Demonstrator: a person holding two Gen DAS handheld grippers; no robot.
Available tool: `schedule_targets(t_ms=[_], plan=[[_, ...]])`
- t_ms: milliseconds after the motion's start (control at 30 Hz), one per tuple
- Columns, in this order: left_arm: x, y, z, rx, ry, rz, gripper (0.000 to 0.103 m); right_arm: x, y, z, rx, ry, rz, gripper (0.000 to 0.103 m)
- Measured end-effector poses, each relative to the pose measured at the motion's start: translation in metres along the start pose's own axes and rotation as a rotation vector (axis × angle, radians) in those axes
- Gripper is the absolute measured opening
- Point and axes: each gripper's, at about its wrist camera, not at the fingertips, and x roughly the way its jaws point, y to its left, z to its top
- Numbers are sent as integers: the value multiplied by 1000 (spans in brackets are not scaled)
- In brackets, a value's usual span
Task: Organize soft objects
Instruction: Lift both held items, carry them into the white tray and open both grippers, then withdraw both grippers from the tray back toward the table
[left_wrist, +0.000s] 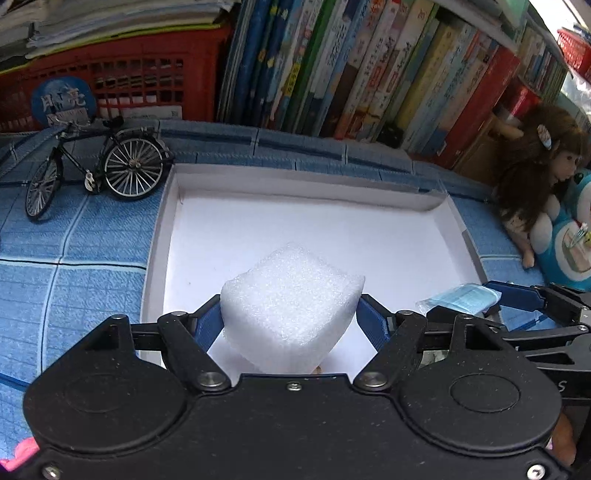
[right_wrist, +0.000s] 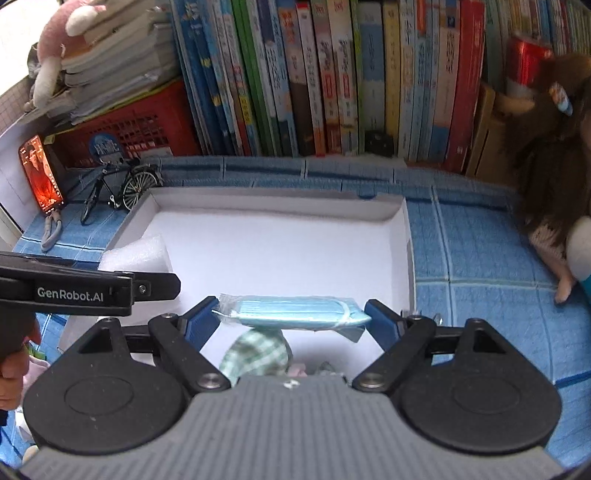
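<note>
A shallow white box (left_wrist: 295, 177) (right_wrist: 277, 199) lies open on a blue tiled mat. My left gripper (left_wrist: 291, 314) is shut on a white foam block (left_wrist: 291, 295) and holds it over the box's near left part. The right wrist view shows that block (right_wrist: 136, 254) behind the left gripper's black arm. My right gripper (right_wrist: 291, 317) is shut on a plastic-wrapped pack of blue face masks (right_wrist: 295, 310) (left_wrist: 461, 299), gripped by its two ends above the box's near right part. Under the pack lies a green checked cloth (right_wrist: 258, 350), partly hidden by the gripper body.
A model bicycle (left_wrist: 96, 166) stands left of the box, before a red basket (left_wrist: 110, 85). Upright books (left_wrist: 369, 66) line the back. A long-haired doll (left_wrist: 535, 177) and a blue plush (left_wrist: 569, 251) sit at the right. A lit phone (right_wrist: 40, 173) leans at the far left.
</note>
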Motion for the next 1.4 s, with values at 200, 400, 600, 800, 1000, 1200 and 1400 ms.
schedule_targets(t_ms=[200, 400, 600, 800, 1000, 1200, 1400], plan=[[9, -2, -2, 12, 20, 4, 74, 3, -4, -3, 10, 11, 1, 89], [10, -3, -2, 15, 28, -1, 74, 3, -4, -3, 6, 15, 1, 90], [8, 1, 0, -2, 29, -5, 77, 3, -6, -3, 15, 17, 13, 92], [2, 2, 0, -10, 19, -7, 88, -2, -6, -4, 24, 7, 21, 98], [-9, 1, -3, -8, 7, -16, 95, -14, -6, -4, 36, -30, 23, 101], [-24, -4, -8, 6, -4, -31, 103, -31, -4, -8, 27, -68, 16, 103], [-38, -11, -14, 25, -3, -31, 103, -53, -2, -13, 16, -129, 3, 103]])
